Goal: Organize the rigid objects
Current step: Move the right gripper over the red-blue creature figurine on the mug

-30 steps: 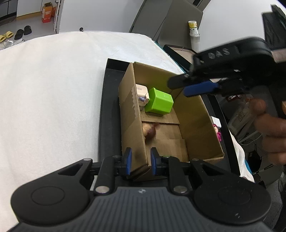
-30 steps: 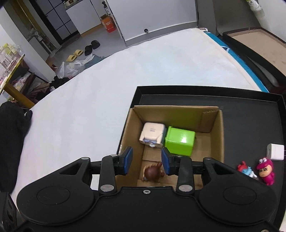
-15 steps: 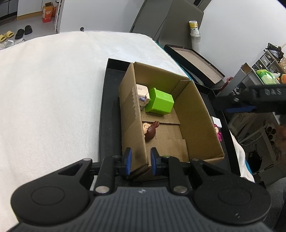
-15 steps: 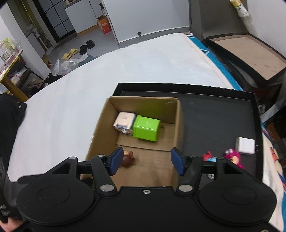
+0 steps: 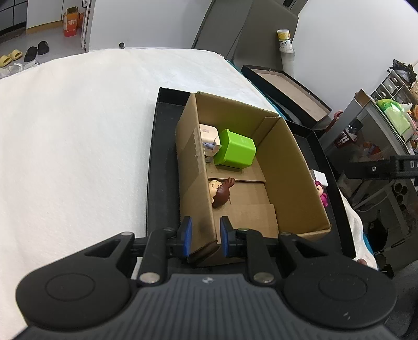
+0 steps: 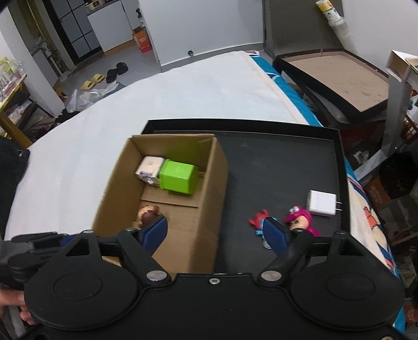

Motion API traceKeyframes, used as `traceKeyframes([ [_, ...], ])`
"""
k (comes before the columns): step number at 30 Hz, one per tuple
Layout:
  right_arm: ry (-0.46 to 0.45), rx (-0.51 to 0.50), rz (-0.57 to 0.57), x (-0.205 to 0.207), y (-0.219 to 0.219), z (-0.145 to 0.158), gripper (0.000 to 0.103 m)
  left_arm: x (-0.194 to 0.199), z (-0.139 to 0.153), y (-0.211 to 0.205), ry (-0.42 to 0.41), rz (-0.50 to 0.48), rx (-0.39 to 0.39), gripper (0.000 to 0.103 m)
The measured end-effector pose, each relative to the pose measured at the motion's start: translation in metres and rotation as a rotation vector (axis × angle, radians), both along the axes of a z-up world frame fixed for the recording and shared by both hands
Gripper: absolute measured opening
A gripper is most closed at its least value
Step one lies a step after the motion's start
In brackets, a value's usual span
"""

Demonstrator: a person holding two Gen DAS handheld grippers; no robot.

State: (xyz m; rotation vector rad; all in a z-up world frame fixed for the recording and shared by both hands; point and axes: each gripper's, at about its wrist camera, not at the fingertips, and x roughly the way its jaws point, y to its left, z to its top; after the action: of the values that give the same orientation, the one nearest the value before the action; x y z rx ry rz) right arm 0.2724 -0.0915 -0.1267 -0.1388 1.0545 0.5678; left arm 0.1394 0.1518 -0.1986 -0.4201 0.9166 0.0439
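**Barely any readable text here**

Only letters I can make out are "DA" in pale print on the black gripper body point(image 5: 407, 166) at the right edge of the left wrist view, cut off by the frame. The bottle's point(image 5: 285, 41) yellow label and the orange carton's point(image 5: 70, 22) print are too small to read.

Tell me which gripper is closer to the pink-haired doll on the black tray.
Right. The right gripper hangs open just beside the pink-haired doll, while the left gripper is clamped on the cardboard box wall, across the box from it.
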Motion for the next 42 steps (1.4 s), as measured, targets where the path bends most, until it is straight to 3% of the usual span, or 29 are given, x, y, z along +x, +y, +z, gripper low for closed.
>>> traceKeyframes([
  [4,-0.017,-0.016,-0.048,0.006,-0.013,-0.015,0.094,0.001,-0.001,0.001,0.006,0.007,0.001,0.021],
  [18,0.093,-0.030,-0.150,0.037,-0.040,-0.066,0.094,0.006,-0.003,0.000,0.027,0.019,0.007,0.021],
  [21,0.119,-0.020,-0.168,0.046,-0.041,-0.074,0.089,0.006,-0.004,0.000,0.027,0.021,0.002,0.021],
  [26,0.136,-0.030,-0.138,0.053,-0.034,-0.089,0.064,0.008,-0.005,0.000,0.032,0.019,0.001,0.021],
  [28,0.128,-0.054,-0.111,0.055,-0.030,-0.095,0.060,0.008,-0.005,0.000,0.033,0.020,-0.001,0.021],
  [42,0.111,-0.122,-0.046,0.072,-0.013,-0.118,0.053,0.008,-0.005,0.000,0.031,0.018,0.004,0.021],
])
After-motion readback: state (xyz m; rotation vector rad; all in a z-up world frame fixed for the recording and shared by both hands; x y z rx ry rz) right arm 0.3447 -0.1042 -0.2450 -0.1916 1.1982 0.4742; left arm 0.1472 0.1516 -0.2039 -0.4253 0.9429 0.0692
